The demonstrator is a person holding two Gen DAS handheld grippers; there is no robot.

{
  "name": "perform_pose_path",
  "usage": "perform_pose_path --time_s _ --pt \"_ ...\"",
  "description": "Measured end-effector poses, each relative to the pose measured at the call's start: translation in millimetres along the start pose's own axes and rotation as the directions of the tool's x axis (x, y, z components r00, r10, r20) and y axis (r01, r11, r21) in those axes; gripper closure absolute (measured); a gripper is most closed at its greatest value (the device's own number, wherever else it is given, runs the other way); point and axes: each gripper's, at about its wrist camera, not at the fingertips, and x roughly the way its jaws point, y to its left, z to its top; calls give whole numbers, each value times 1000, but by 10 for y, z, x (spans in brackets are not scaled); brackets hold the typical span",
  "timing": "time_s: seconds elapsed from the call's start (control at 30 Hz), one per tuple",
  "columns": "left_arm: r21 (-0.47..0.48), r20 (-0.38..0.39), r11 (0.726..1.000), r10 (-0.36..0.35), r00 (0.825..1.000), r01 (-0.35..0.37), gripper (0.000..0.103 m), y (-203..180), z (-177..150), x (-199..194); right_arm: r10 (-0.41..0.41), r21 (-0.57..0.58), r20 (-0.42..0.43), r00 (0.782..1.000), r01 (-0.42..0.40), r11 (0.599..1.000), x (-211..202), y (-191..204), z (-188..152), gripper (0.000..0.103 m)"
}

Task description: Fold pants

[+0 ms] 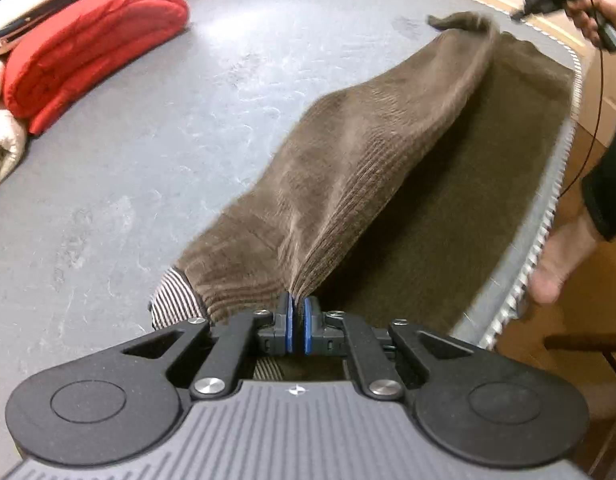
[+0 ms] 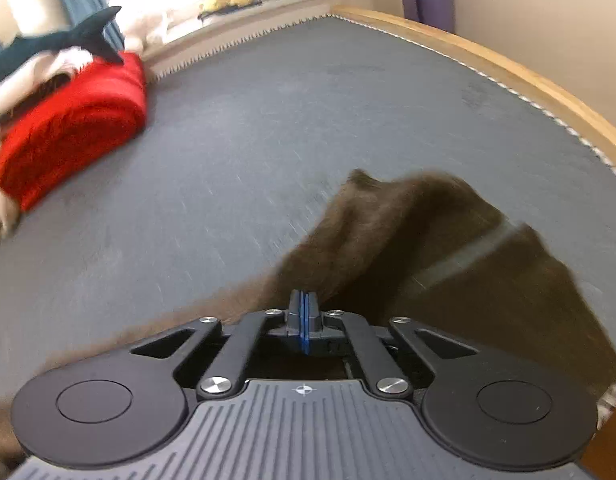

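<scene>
Grey mattress: pants pinched in left hand-held gripper.

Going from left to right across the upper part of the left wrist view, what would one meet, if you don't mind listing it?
Red folded blanket → bare grey mattress → lifted brown corduroy pants → the right gripper, held in a hand.

Left gripper angled steeply down, blue pads pinched on a fabric fold, right gripper angled down, pads fully together, right hand gripping its handle
</scene>
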Motion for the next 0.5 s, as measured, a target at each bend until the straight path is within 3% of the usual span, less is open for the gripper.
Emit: perform_pose_path --time_s 0.07,0.13,0.2,0.3,0.4,0.5 --pt "57 -44 998 -27 999 29 103 -104 -62 28 19 16 -111 994 -18 1000 -33 -233 -287 103" --pt "79 -74 997 -13 997 18 102 -169 -50 76 -9 56 -183 983 19 998 -11 -458 -474 99" --pt "7 -38 1000 -24 999 24 97 -92 82 42 -42 107 -113 993 54 993 -93 -637 -462 99" --pt "-177 60 982 -54 997 64 88 116 315 -22 -4 204 8 1000 2 979 -138 -762 -322 90" --pt "-338 85 939 -31 996 58 83 279 507 67 -10 163 52 999 1 987 -28 -640 -137 77" --pt "-407 59 907 -95 994 111 83 361 584 251 -15 110 53 998 9 994 237 -394 41 67"
